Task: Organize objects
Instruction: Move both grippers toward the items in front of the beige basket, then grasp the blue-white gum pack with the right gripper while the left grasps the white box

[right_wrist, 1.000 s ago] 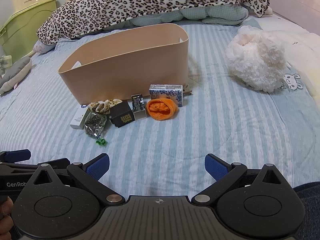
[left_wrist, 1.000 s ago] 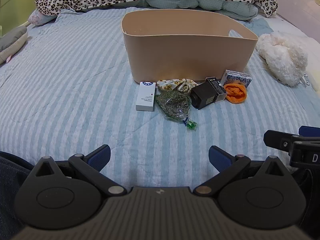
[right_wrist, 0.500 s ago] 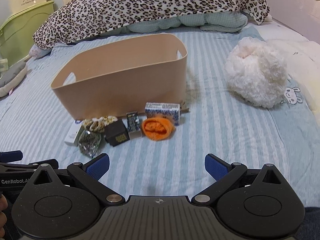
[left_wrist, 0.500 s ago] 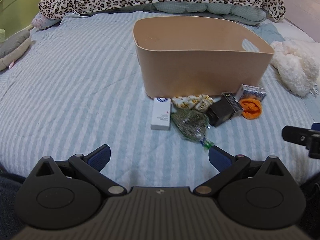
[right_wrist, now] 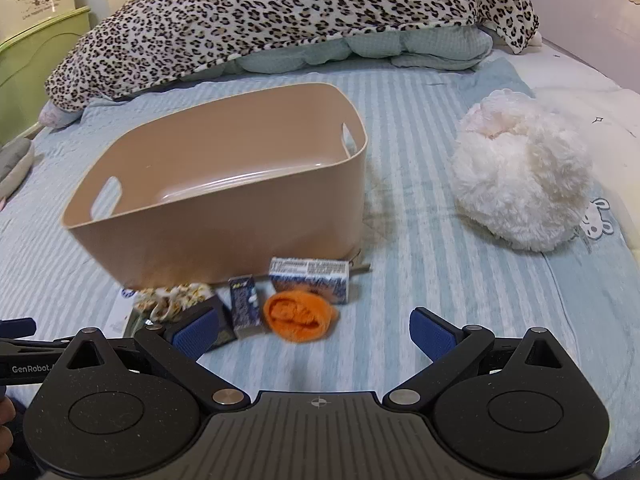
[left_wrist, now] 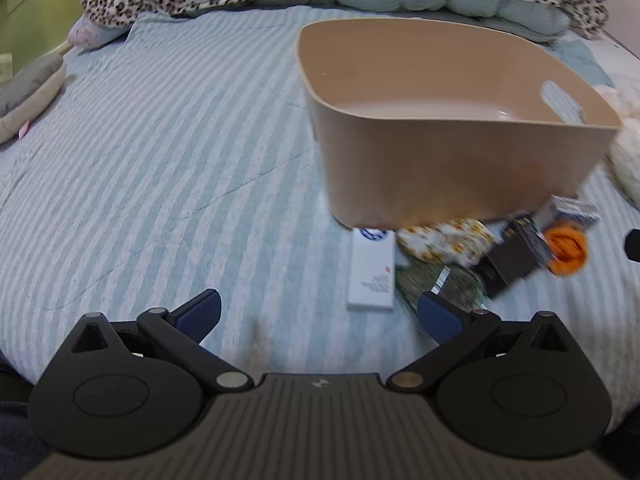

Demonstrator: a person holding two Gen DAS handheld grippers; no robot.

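A tan plastic bin [left_wrist: 452, 164] [right_wrist: 224, 216] stands empty on the striped bed. In front of it lie a white box [left_wrist: 372, 270], a floral cloth [left_wrist: 444, 238] [right_wrist: 172, 298], a bag of dried herbs [left_wrist: 436, 284], a black box [left_wrist: 512, 260], a small dark carton [right_wrist: 245, 306], a blue patterned box [right_wrist: 310, 278] and an orange knitted item [left_wrist: 566, 250] [right_wrist: 300, 316]. My left gripper [left_wrist: 318, 314] is open and empty, just short of the white box. My right gripper [right_wrist: 314, 330] is open and empty, just short of the orange item.
A white fluffy plush [right_wrist: 520, 176] lies right of the bin. A leopard-print blanket [right_wrist: 288, 20] is heaped at the head of the bed. A grey cushion [left_wrist: 28, 92] lies at the left edge beside green furniture [right_wrist: 36, 64].
Both grippers have moved forward and higher toward the bin and the row of items, so the bin's inside now shows. Both stay open and empty.
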